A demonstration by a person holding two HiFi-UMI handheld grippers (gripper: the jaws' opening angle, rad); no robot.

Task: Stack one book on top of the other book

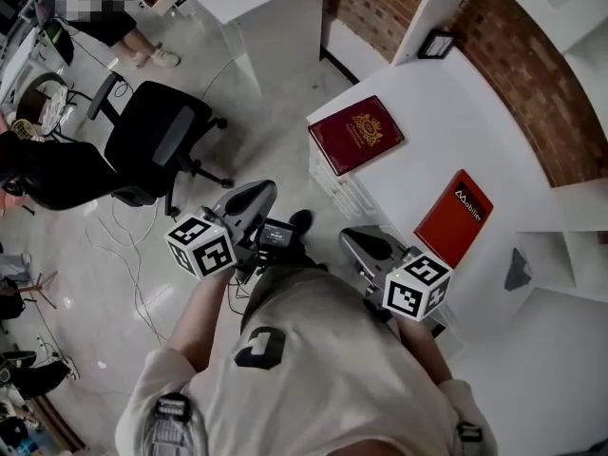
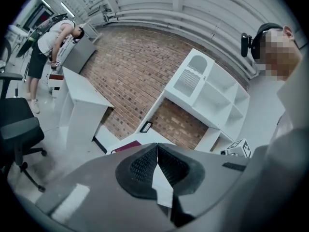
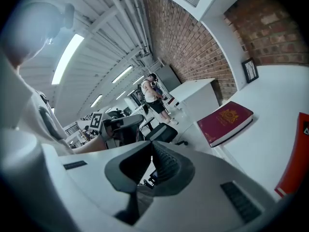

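On the white table (image 1: 418, 112) ahead, the red book (image 1: 454, 215) lies near the right gripper (image 1: 361, 240), off to its right, long axis slanting away. The maroon book (image 1: 356, 133) sits farther ahead. Both jaw pairs are pressed together and empty, the left gripper (image 1: 256, 196) farther from both books.

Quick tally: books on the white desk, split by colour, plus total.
Maroon book: 1
Red book: 1
Total: 2 books, lying apart on the white desk
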